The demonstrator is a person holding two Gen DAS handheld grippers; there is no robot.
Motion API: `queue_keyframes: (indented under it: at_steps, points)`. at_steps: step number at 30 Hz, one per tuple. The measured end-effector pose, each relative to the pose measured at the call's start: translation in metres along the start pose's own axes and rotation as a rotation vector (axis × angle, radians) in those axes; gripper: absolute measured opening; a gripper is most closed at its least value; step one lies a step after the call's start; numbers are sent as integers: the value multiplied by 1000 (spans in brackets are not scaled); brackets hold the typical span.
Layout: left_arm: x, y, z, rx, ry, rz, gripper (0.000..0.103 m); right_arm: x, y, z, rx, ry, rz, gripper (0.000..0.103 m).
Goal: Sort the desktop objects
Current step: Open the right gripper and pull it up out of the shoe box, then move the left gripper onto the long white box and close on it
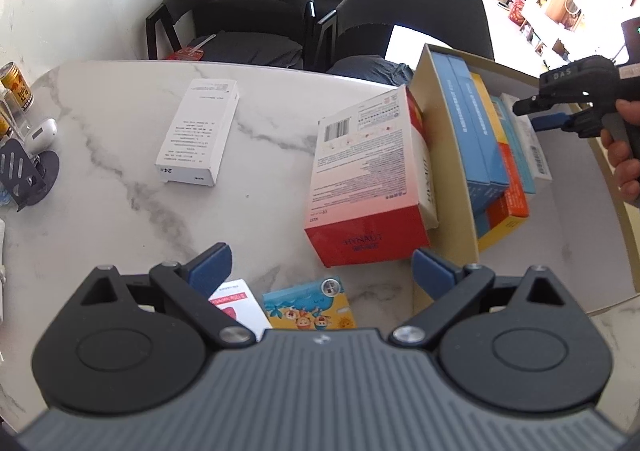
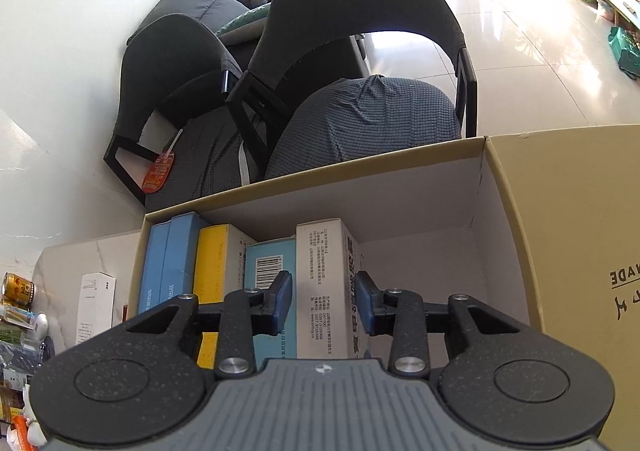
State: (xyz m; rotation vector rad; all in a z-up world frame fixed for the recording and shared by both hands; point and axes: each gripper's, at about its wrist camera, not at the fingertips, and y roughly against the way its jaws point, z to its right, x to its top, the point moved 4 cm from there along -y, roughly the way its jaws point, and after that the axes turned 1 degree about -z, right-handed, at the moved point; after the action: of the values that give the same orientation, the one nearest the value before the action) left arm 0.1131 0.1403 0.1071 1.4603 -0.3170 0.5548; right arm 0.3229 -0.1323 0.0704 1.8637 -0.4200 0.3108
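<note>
Right wrist: white box upright in carton, beside teal box, between right gripper's slackened pads, no visible contact.

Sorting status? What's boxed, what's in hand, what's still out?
Done: several packets stand in the cardboard box. In hand: the right gripper straddles a grey packet in the row, pads just clear. Left: white box, red-and-white box, cartoon packet, red-label packet; left gripper empty.

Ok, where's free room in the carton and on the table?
In the carton, the right half is bare, from the upright white box to the wall; its left is packed. On the table, bare marble lies between the flat white box and the HYNAUT box; the left edge is cluttered.
</note>
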Motion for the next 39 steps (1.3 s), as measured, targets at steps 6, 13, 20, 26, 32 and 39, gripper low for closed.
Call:
queue_keyframes:
  at_steps: [6, 13, 20, 26, 32, 39]
  points:
    - [15, -9, -33, 67, 23, 22, 101, -4, 26, 2, 7, -50, 43, 41]
    - [34, -33, -63, 132, 1, 45, 103, -21, 63, -4, 8, -29, 93, 68]
    - [45, -67, -84, 179, -32, 10, 103, -55, 90, -4, -8, -40, 97, 82]
    - [55, -78, -90, 180, -64, 11, 103, -84, 107, -8, -31, -17, 82, 86]
    - [63, -91, -91, 178, -93, -3, 103, -108, 123, -18, -36, 18, 75, 88]
    - [71, -118, -93, 188, -102, -35, 103, -112, 146, -23, -23, 8, 94, 92]
